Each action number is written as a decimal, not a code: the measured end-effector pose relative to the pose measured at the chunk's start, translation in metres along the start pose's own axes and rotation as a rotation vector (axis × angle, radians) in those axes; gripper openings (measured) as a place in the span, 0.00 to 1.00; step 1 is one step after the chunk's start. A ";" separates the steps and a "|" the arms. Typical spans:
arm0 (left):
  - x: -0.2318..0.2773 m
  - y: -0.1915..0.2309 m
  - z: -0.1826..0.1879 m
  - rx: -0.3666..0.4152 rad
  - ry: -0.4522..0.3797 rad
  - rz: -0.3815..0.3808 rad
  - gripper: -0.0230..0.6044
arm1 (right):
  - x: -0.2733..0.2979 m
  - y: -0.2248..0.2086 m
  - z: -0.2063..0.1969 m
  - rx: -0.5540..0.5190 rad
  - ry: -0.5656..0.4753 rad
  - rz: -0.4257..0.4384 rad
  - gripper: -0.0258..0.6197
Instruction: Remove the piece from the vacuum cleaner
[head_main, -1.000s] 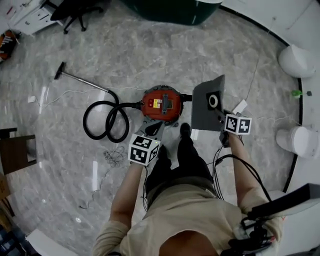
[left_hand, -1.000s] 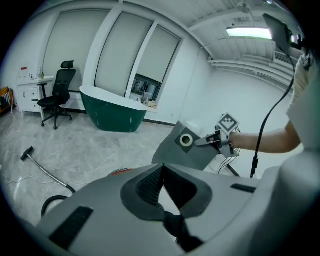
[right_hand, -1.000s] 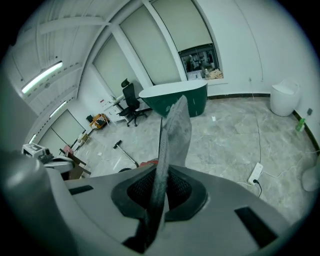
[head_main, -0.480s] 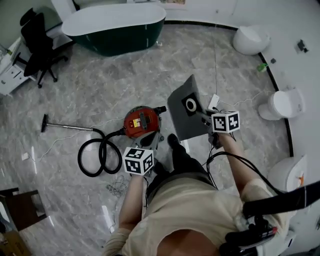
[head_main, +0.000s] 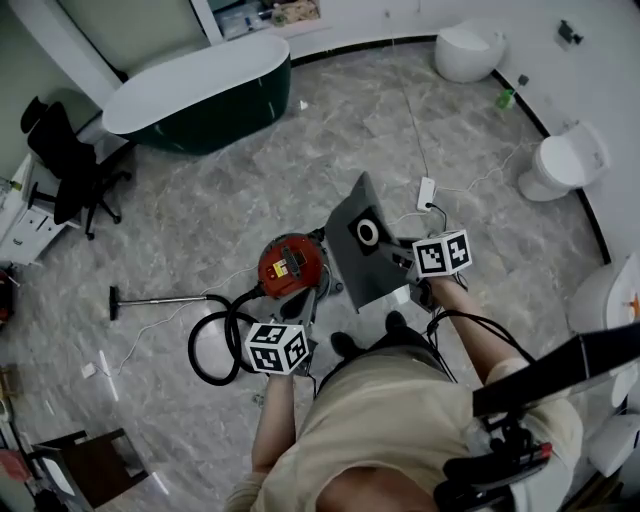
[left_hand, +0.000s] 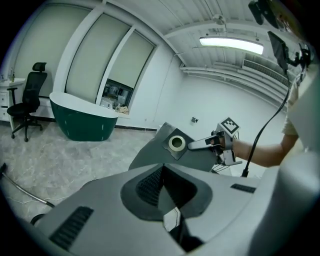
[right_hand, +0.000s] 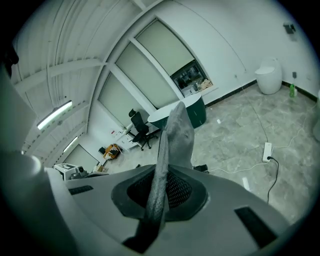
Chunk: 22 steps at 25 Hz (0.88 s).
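Grey marble floor (head_main: 300, 130).
One dark green bathtub (head_main: 200, 100), far left.
Two whole white toilets (head_main: 565, 160) by the far right wall; more white fixtures are cut off at the right edge, so no count.
One black office chair (head_main: 65, 160), left of the tub.
One person stands over the work, a gripper in each hand.
One red vacuum cleaner (head_main: 292, 265) sits on the floor just beyond the person's feet. Its one black hose (head_main: 222, 345) is coiled at the near left, and one wand (head_main: 160, 300) lies out to the left.
One grey piece (head_main: 350, 262), flat, with one white ring (head_main: 368, 232) on its face. It is held in the air, tilted, just right of the vacuum cleaner and clear of it.
Right gripper (head_main: 392, 258): fingers clamped on the piece's right edge.
Left gripper (left_hand: 165, 180): fingers together, nothing between them, near the vacuum cleaner.
One white power strip (head_main: 427, 193) on the floor beyond the piece.
One green bottle (head_main: 505, 98), far right.
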<state>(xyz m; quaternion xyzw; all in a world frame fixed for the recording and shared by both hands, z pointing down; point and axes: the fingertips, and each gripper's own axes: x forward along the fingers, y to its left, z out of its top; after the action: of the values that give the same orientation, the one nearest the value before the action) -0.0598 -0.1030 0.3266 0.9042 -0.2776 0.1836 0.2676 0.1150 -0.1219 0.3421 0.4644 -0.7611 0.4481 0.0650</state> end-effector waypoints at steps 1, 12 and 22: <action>0.000 0.000 0.000 -0.001 0.006 0.003 0.04 | 0.000 0.000 0.000 0.015 -0.005 0.010 0.07; 0.008 -0.022 0.025 -0.004 -0.008 0.039 0.04 | -0.001 -0.012 0.010 0.037 -0.024 0.096 0.07; 0.064 -0.098 0.039 0.012 0.017 0.092 0.04 | -0.057 -0.059 0.015 0.042 0.006 0.200 0.07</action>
<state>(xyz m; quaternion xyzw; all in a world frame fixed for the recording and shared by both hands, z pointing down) 0.0556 -0.0830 0.2894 0.8905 -0.3156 0.2050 0.2557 0.1974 -0.1058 0.3405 0.3858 -0.7940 0.4696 0.0125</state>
